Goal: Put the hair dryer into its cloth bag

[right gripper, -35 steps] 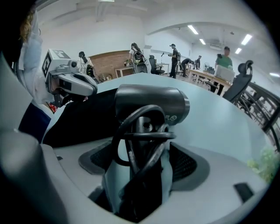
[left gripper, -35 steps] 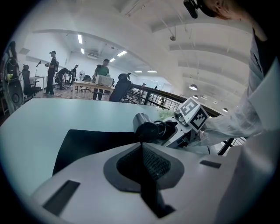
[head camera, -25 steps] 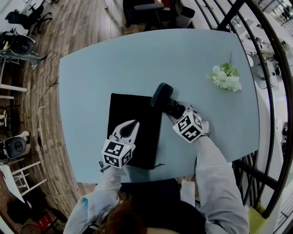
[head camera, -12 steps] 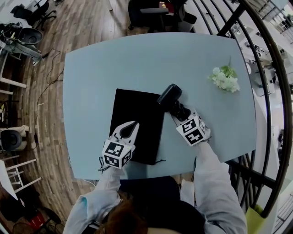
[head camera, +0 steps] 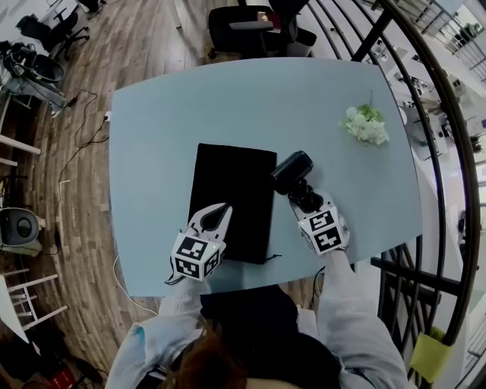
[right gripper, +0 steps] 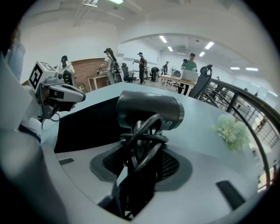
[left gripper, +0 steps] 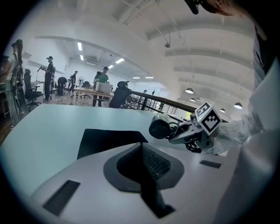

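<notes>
**A:** Which step is going on here?

**B:** The right tongs are gripping the dryer by its handle, with the cord wound round it. They are holding it just right of the bag, beside its far right corner. I am reading this as the carry toward the bag (nothing is inside it yet).

**A:** And the left tongs?

**B:** They are pressed together over the bag's near left part. No cloth is showing between them in their own view.

**A:** So what is the next move calling for?

**B:** The bag is lying flat and closed on the bench. A bit of drawstring is sticking out at its near right corner, so I am guessing the mouth is facing the near edge. The left tongs would need to pinch one layer there and lift it. That would make a gap for the barrel to slide in.

**A:** Is anything standing in the way?

**B:** Not really. The flowers are lying far right, well apart from both. Chairs are standing beyond the far edge, and a railing is curving along the right. The limp cloth is looking like the likelier trouble.
</notes>
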A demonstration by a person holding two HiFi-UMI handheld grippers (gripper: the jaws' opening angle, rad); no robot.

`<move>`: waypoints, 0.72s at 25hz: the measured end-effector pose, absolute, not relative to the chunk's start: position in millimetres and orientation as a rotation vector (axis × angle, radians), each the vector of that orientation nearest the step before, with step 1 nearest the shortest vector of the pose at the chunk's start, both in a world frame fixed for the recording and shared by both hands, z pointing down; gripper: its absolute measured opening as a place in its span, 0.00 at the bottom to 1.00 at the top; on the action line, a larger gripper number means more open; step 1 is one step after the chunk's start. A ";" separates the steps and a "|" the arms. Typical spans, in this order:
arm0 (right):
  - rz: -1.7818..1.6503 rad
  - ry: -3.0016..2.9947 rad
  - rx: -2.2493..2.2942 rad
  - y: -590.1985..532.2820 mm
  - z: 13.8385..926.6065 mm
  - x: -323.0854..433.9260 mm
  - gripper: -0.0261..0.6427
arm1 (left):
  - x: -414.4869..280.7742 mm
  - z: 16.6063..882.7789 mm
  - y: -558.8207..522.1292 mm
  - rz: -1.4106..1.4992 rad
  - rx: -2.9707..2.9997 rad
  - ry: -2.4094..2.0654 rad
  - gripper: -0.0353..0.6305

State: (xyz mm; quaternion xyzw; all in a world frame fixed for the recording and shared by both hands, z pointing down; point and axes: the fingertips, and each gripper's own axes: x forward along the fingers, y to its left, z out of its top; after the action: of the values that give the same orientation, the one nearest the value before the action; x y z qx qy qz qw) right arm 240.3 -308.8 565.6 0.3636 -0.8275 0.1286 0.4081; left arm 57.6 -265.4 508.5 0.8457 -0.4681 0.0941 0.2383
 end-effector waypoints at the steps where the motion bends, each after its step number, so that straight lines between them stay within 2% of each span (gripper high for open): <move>1: 0.330 -2.086 0.937 -304.4 563.4 241.2 0.32 | 55.4 507.7 -262.1 0.255 2.321 -1.280 0.09; 18: 0.450 -2.038 1.234 -205.9 529.5 235.0 0.32 | 2.3 486.0 -203.9 0.223 2.369 -1.262 0.09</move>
State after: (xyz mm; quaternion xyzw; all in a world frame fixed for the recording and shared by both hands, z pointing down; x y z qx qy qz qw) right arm 235.0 -205.9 529.5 0.4764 -0.7872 0.1739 0.3508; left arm 2.3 -203.9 486.0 0.8575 -0.4569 0.0807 0.2221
